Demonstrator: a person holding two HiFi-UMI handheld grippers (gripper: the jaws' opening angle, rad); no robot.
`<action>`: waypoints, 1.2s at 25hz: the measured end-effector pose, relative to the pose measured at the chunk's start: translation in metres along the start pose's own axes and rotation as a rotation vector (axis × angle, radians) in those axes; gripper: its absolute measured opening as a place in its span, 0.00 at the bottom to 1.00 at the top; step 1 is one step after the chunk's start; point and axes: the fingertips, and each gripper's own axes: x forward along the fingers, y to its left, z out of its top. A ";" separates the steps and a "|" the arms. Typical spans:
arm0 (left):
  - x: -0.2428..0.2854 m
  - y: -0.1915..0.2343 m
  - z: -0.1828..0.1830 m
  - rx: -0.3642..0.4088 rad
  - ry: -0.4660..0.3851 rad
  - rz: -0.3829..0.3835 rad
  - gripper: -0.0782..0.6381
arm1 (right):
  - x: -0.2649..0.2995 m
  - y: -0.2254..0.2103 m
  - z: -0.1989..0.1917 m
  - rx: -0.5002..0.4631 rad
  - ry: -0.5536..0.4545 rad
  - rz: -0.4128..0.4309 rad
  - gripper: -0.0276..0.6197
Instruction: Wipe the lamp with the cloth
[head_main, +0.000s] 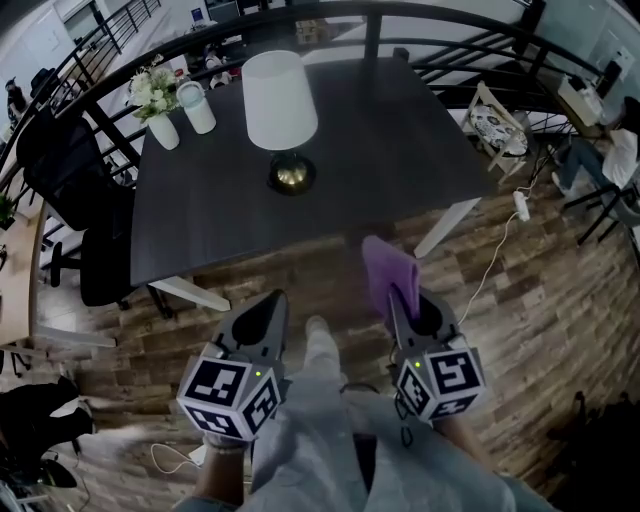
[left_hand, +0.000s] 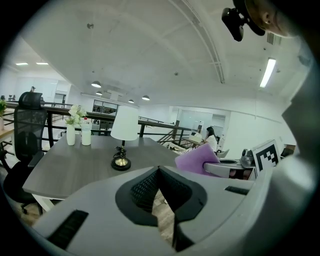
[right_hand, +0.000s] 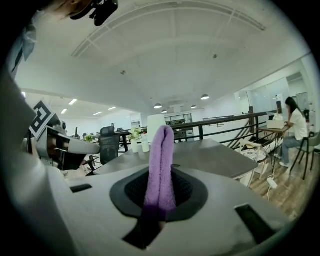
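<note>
Lamp (head_main: 281, 100) stands upright on the dark desk (head_main: 400, 150), white shade over brass base. Off the desk's near edge from the lamp: right gripper (head_main: 405, 305), jaws clamped on the purple cloth (head_main: 386, 270). Left gripper (head_main: 268, 310) beside it, jaws together, nothing between them.

The cloth (right_hand: 160, 150) is looking soft and fuzzy, a matt purple terry. The lamp (head_main: 281, 100) is wearing a matt white shade, seemingly fabric, while its round base (head_main: 292, 176) is gleaming like polished brass. The desk (head_main: 400, 170) is showing a smooth, dark grey, matt top. The floor (head_main: 540, 290) is appearing as worn wood planks. The left gripper (left_hand: 159, 170) and right gripper (right_hand: 160, 172) are presenting smooth, matt grey plastic shells, their fingers (left_hand: 143, 187) carrying black, finely ribbed pads. At the desk's far left corner a white vase (head_main: 163, 131) is shining faintly, as if glazed.
</note>
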 end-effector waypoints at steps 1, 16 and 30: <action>0.004 0.002 0.003 0.001 -0.001 -0.002 0.11 | 0.004 -0.002 0.001 -0.003 0.000 0.002 0.12; 0.069 0.057 0.048 -0.012 -0.007 0.024 0.11 | 0.100 -0.029 0.050 -0.035 -0.010 0.002 0.12; 0.122 0.135 0.095 -0.032 -0.042 0.066 0.11 | 0.217 -0.051 0.129 -0.111 -0.102 -0.009 0.12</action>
